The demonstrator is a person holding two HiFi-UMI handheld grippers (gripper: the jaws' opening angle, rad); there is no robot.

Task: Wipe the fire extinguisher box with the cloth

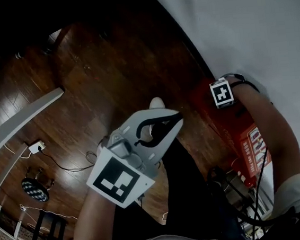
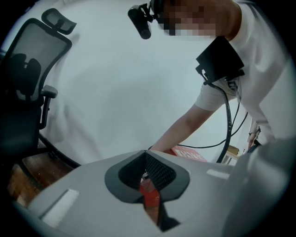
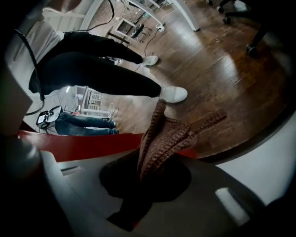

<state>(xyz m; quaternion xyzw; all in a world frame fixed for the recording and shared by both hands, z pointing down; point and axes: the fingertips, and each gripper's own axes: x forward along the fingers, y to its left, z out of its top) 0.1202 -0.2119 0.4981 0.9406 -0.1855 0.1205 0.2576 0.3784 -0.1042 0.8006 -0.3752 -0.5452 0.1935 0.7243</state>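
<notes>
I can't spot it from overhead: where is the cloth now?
In the right gripper view, the brown cloth is pinched in the right hand-held gripper, by the red fire extinguisher box.

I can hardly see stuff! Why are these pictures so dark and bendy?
Head view: dim, black corners, only the wall bright. Left gripper view: wide lens bends the office chair. Right gripper view: shadowy up close, yet the cloth shows its knit.

Dark wooden floor (image 1: 107, 68), glossy, meeting a plain white wall (image 1: 246, 21). On the floor: white plug adapter (image 1: 36, 147) with thin cable trailing off, near a slanted white frame leg (image 1: 22, 122); round dark disc with pale dots (image 1: 34, 189) close by. Black mesh office chair (image 2: 27, 88) with headrest, upright before the wall. White shoe (image 3: 174, 94) flat on the boards.
</notes>
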